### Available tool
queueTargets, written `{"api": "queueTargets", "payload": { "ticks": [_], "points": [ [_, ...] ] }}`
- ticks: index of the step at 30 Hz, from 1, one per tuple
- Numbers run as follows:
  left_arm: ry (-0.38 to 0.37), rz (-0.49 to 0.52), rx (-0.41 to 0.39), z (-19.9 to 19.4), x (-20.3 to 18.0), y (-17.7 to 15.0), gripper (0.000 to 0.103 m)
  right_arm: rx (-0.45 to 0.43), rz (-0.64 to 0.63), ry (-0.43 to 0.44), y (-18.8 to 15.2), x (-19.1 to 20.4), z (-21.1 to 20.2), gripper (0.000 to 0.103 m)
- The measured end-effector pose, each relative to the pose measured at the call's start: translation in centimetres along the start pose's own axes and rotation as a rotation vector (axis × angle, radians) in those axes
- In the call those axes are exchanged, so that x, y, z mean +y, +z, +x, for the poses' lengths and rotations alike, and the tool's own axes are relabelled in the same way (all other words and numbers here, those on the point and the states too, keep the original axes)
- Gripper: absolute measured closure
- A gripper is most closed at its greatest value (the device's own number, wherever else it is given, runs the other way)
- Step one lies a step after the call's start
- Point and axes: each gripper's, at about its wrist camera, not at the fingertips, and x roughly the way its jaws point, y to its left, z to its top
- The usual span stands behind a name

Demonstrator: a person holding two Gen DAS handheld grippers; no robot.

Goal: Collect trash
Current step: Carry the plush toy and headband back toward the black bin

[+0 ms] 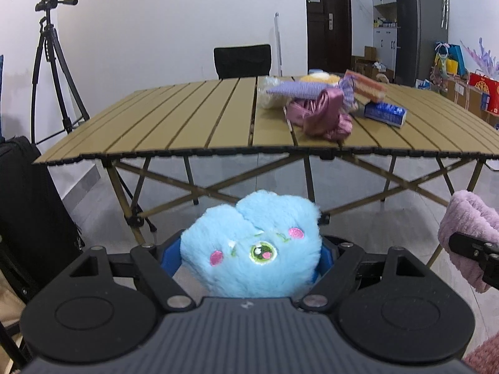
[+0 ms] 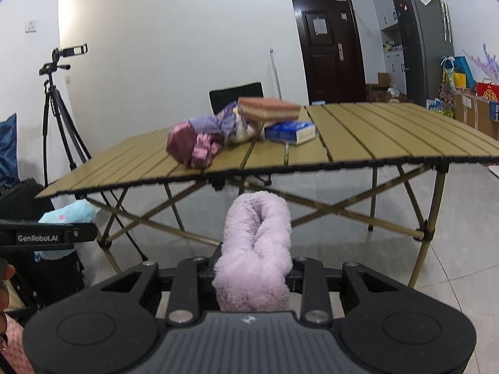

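Left wrist view is showing the left hand-held gripper (image 1: pixel 251 255) grasping a blue plush toy (image 1: pixel 251 243) between its blue-padded fingers (image 1: pixel 324 258). The toy is fluffy and sky-blue, roughly cloud-shaped, with pink stitched cheeks and a green embroidered eye on its face. It is filling the gap between the spread fingers, and it is hanging in front of the near edge of the folding table (image 1: pixel 187 118), lower than the tabletop. At the right edge of this view a pale pink fuzzy item (image 1: pixel 467 218) is showing, clamped in the tip of the other tool.

The right wrist view is showing the right hand-held gripper (image 2: pixel 254 275) clenched tightly on that pink fuzzy item (image 2: pixel 257 249), a soft, curly-piled piece folded or twisted into a loop that is standing up from the narrow jaws. It too is sitting below table level, out in front of the table. The blue plush toy (image 2: pixel 70 215) is appearing at the left of this view.

On the slatted tan tabletop a pile is lying: a shiny mauve satin cloth (image 1: pixel 321 112), a lilac striped piece (image 1: pixel 296 88), a pink and cream sponge-like block (image 2: pixel 269 109) and a blue and white packet (image 2: pixel 290 132), all touching or overlapping one another.
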Motion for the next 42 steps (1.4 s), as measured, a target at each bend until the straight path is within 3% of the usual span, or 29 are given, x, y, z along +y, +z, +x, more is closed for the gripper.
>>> {"api": "queueTargets", "payload": {
  "ticks": [20,28,42],
  "points": [
    [-0.011,-0.014,0.232,5.4,1.3,-7.2,0.023,0.216,-0.002,-0.051,-6.7,-0.7,4.3,0.074],
    [-0.011,-0.023,0.288,6.8,1.5,-7.6,0.023,0.29,0.028,-0.074,-7.8,-1.4,6.1,0.074],
    [-0.04,-0.021,0.361,9.3,-0.3,-6.4,0.023,0.332,0.076,-0.12,-8.4,-3.6,7.6,0.074]
  ]
}}
